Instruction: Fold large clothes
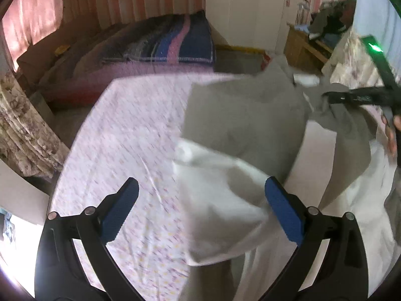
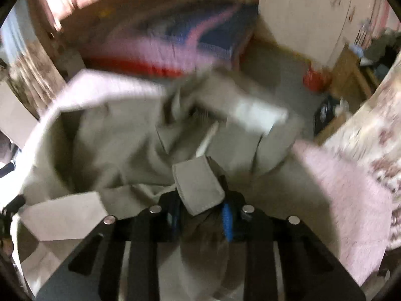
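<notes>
A large grey garment with white lining [image 1: 240, 115] lies bunched on the right half of a pink-patterned bed sheet [image 1: 130, 135]. My left gripper [image 1: 200, 210] is open and empty, its blue pads [image 1: 283, 210] on either side of the white lining's edge, just above it. My right gripper [image 2: 201, 215] is shut on a grey fold of the garment [image 2: 198, 183] and lifts it; it also shows at the right of the left wrist view [image 1: 330, 97], pulling the fabric up. The right wrist view is motion-blurred.
A striped blue and pink blanket [image 1: 170, 42] lies on a second bed beyond. A floral curtain [image 1: 22, 130] hangs at left. A white wardrobe [image 1: 250, 7] and a wooden shelf with clutter [image 1: 308, 42] stand at the back right. A red object [image 2: 313, 77] sits on the floor.
</notes>
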### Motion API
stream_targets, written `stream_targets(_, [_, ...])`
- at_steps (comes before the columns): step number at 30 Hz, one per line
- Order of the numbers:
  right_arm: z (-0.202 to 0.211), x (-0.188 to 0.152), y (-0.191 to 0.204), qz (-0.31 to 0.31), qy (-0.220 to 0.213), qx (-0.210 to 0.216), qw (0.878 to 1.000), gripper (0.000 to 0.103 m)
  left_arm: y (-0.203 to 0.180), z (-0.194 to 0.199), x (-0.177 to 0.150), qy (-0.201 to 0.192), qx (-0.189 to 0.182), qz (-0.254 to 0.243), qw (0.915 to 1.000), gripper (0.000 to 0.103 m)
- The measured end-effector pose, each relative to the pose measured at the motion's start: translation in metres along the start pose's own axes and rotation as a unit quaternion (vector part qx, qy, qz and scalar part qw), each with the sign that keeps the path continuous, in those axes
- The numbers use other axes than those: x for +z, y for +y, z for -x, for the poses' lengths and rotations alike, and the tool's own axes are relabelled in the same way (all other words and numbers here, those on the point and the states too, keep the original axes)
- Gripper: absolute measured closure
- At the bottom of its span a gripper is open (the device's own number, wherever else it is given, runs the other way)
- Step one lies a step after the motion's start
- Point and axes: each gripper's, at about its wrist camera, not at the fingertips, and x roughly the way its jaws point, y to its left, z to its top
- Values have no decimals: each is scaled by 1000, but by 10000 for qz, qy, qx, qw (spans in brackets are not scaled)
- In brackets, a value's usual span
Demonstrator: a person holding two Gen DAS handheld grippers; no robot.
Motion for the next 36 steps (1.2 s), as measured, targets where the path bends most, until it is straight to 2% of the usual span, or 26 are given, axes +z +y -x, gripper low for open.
stream_targets(2, [61, -4, 0, 307, -1168, 317, 9922, 77, 9, 8, 14, -147, 0, 158, 9998, 3])
stream_targets(3, [96, -12, -3, 583, -1814, 493, 9804, 77, 13, 9, 18, -196, 2, 221, 9996, 3])
stream_targets(5, [143, -45, -11, 959, -2449, 749, 9619, 76, 17, 8, 22, -269, 6, 250, 9993, 3])
stream_targets(6, [154, -61, -14, 1186, -2487, 811, 9579, 74, 18, 4, 21, -232, 32, 236, 9994, 3])
stream_targets(7, [162, -88, -18, 1500, -2394, 604, 9574, 70, 18, -2, 17, -144, 23, 202, 9997, 3])
stream_targets(8, [162, -116, -23, 1725, -2123, 362, 9612, 68, 17, -7, 13, -78, -44, 170, 9998, 3])
stream_targets(9, [160, -135, -28, 1806, -1846, 205, 9659, 63, 15, -12, 7, 26, -154, 128, 9998, 3])
stream_targets(10, [155, -168, -39, 1765, -1328, 71, 9753, 51, 11, -17, -3, 162, -281, 51, 9995, 3])
stream_targets(11, [155, -188, -48, 1612, -1067, 64, 9811, 47, 8, -20, -10, 217, -306, -41, 9993, 3])
stream_targets(13, [165, -224, -64, 1193, -831, 210, 9891, 40, 2, -20, -23, 233, -262, -289, 9990, 3])
stream_targets(14, [175, -239, -71, 933, -854, 214, 9917, 36, -1, -19, -27, 240, -241, -376, 9987, 3])
stream_targets(16, [191, -251, -83, 429, -1007, 310, 9935, 17, -7, -16, -34, 247, -223, -599, 9976, 3])
stream_targets(19, [190, -242, -101, -845, -1066, 526, 9893, 15, -20, -7, -40, 93, -8, -1001, 9949, 3])
stream_targets(20, [186, -236, -105, -1264, -1050, 671, 9841, 15, -23, -5, -41, 48, 55, -1093, 9940, 3])
stream_targets(23, [172, -224, -107, -1962, -975, 1296, 9671, 15, -26, 1, -41, 26, 139, -1099, 9938, 3])
stream_targets(25, [158, -221, -97, -2214, -692, 1478, 9614, 15, -22, 3, -41, 64, 72, -984, 9951, 3])
stream_targets(27, [149, -220, -91, -2370, -454, 1471, 9592, 16, -16, 5, -41, 30, 90, -951, 9954, 3])
stream_targets(29, [144, -227, -86, -2589, -346, 1607, 9518, 16, -13, 5, -41, 7, 188, -970, 9951, 3])
stream_targets(31, [140, -235, -82, -2835, -239, 1942, 9388, 16, -11, 1, -40, 35, 189, -958, 9952, 3])
stream_targets(34, [136, -243, -65, -2758, 48, 2003, 9401, 17, -8, -6, -36, 58, 248, -899, 9956, 3])
stream_targets(35, [130, -241, -57, -2674, 89, 2077, 9409, 19, -6, -11, -35, 83, 252, -860, 9959, 3])
stream_targets(36, [126, -237, -52, -2594, 111, 2103, 9425, 40, -5, -14, -33, 100, 239, -827, 9962, 3])
